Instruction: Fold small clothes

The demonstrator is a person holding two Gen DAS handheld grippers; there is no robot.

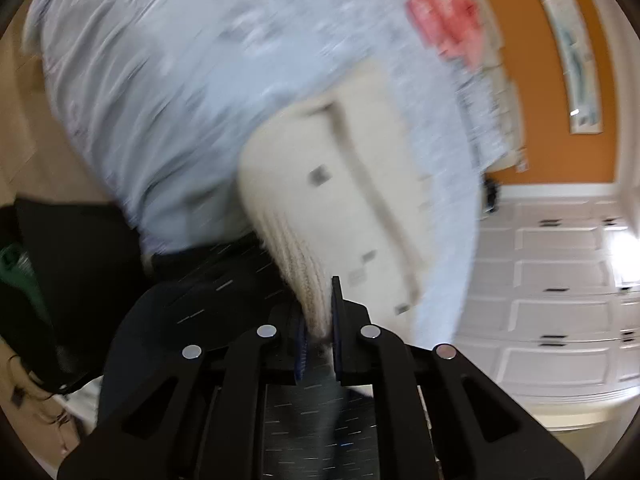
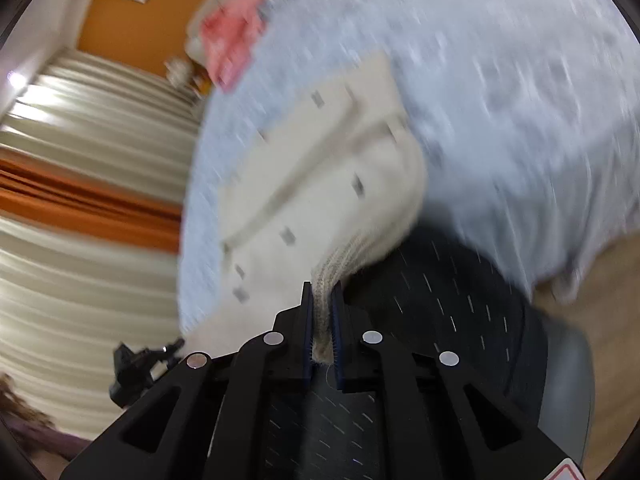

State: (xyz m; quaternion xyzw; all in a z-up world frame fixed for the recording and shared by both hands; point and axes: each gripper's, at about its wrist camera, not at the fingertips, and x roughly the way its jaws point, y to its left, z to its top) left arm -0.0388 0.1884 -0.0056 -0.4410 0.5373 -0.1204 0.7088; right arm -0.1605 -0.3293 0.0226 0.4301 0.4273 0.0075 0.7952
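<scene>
A small cream garment [image 1: 340,184] with a ribbed hem and small grey marks hangs stretched over a bed covered in a pale blue patterned sheet [image 1: 180,80]. My left gripper [image 1: 320,320] is shut on one ribbed corner of it. My right gripper [image 2: 322,320] is shut on the other ribbed corner of the same cream garment [image 2: 312,184], above the blue sheet [image 2: 500,80]. Both views are motion-blurred.
A pink cloth [image 1: 444,20] lies at the far end of the bed, also in the right wrist view [image 2: 232,48]. White drawers [image 1: 560,280] and an orange wall [image 1: 532,80] stand beyond. Striped curtains [image 2: 80,200] hang at the left. Dark dotted fabric [image 2: 440,300] lies below the grippers.
</scene>
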